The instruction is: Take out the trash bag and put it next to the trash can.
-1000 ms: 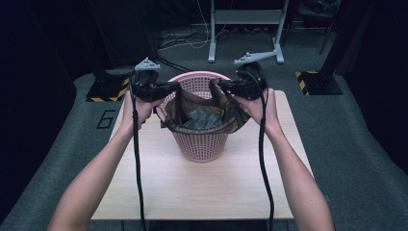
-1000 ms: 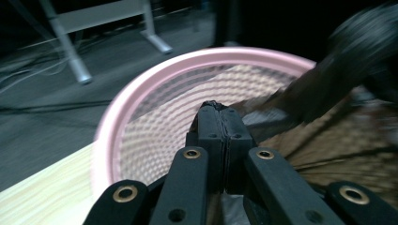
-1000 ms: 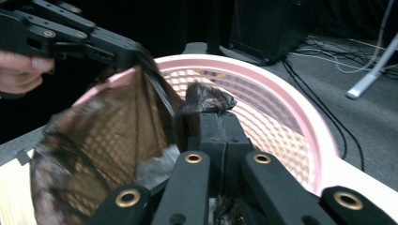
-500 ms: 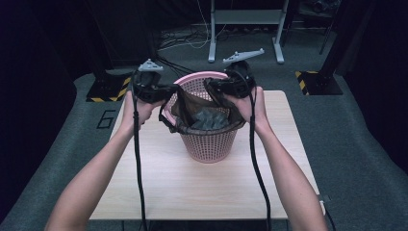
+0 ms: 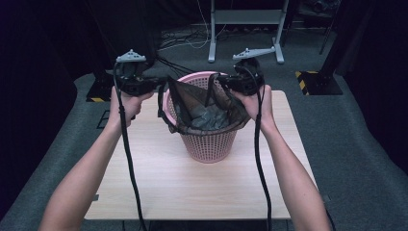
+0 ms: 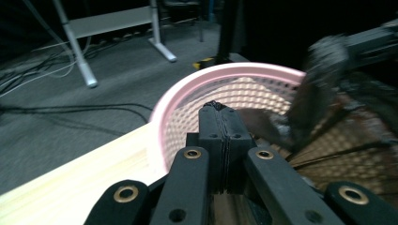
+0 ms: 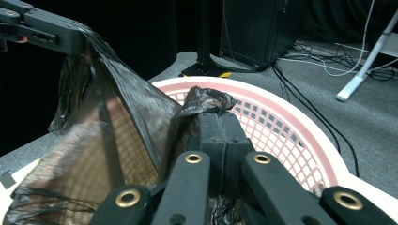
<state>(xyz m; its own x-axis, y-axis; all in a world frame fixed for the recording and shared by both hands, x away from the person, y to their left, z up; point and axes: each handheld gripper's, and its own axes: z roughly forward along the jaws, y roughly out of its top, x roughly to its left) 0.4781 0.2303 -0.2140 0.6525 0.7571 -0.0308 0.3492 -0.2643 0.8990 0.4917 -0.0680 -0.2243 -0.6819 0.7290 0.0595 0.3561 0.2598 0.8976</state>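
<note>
Two jaw pairs pinching bag [image 5: 204, 108] rim

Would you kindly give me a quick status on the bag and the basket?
Left tool and right tool both shut on the bag edge. Bag stretched open over the pink basket, not yet over the rim. Nothing in the way on the table.

Left claw [image 5: 161, 85]: jaws pressed together, held level, pointing toward the other claw.
Right claw [image 5: 222, 82]: jaws pressed together, level, facing left claw.
Forearms: both stretched forward, spread apart.
</note>
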